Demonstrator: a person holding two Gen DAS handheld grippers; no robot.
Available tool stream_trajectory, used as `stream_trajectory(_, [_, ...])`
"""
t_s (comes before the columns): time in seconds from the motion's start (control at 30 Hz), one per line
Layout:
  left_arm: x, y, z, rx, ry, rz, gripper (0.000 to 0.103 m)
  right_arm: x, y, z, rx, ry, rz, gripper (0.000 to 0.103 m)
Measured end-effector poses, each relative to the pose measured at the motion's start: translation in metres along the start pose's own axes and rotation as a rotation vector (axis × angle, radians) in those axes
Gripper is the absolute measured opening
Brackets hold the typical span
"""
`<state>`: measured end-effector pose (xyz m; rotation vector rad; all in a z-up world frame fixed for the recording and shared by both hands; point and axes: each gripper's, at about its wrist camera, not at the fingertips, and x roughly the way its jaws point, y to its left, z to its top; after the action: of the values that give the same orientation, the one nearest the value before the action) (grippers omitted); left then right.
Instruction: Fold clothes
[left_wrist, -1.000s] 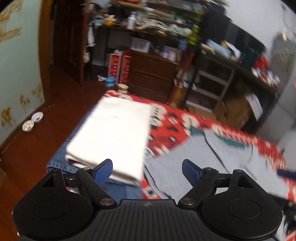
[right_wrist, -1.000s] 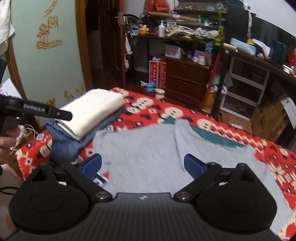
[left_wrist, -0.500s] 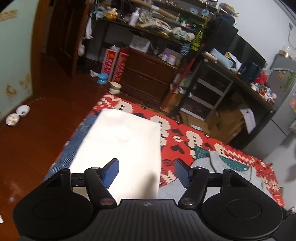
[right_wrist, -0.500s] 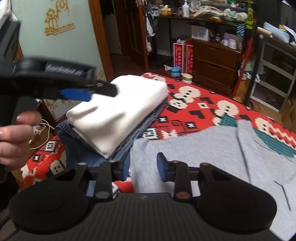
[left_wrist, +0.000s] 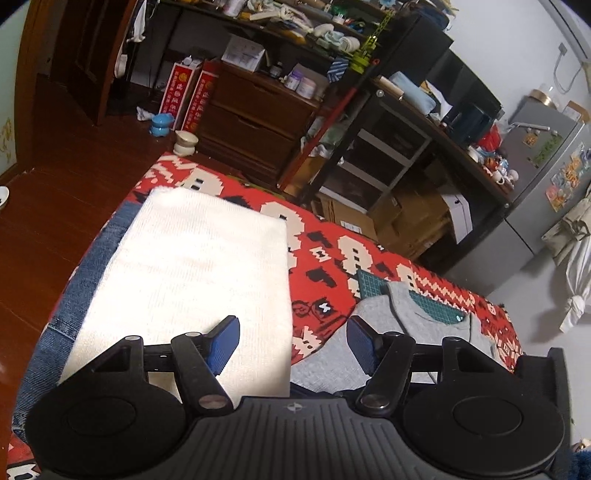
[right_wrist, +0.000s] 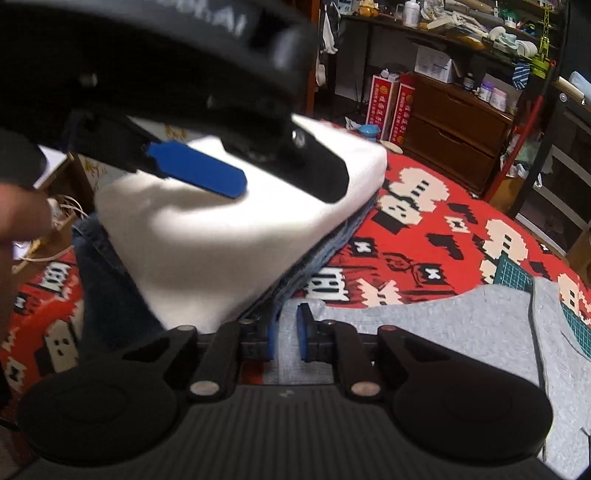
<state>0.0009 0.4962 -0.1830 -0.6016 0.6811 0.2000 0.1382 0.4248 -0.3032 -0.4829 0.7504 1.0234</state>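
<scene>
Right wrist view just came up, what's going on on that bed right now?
A person is folding clothes with two handheld grippers. The right gripper is low over the corner of the grey shirt, nearly shut, though a grip on the fabric isn't clear. The left gripper is open above the folded white garment, which is stacked on folded jeans.

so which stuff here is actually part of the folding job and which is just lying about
Part of the job:
- flat grey t-shirt
- folded white knit garment
- folded blue denim jeans under it
- left gripper, open
- right gripper, nearly closed over the t-shirt's edge

Just lying about:
- red patterned blanket
- green cutting mat
- blue pot
- cardboard boxes
</scene>
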Motion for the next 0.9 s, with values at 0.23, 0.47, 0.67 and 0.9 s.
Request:
stream_trajectory(0.23, [0.004,0.003,-0.002,-0.018,0.013,-0.013,0.062,-0.003,-0.02,-0.008,0.121,-0.012,0.037,0.004])
stream_trajectory(0.47, [0.004,0.004,-0.001,-0.02,0.015,-0.019,0.063,-0.012,-0.049,-0.01,0.363,-0.033,0.199,0.003])
stream_trajectory(0.67, [0.003,0.006,-0.002,-0.026,0.015,-0.028,0.064,-0.015,-0.059,-0.012,0.386,-0.038,0.184,0.012])
stream_trajectory(0.9, [0.003,0.007,0.0,-0.032,0.012,-0.033,0.064,-0.022,-0.045,-0.002,0.292,-0.065,0.134,0.015])
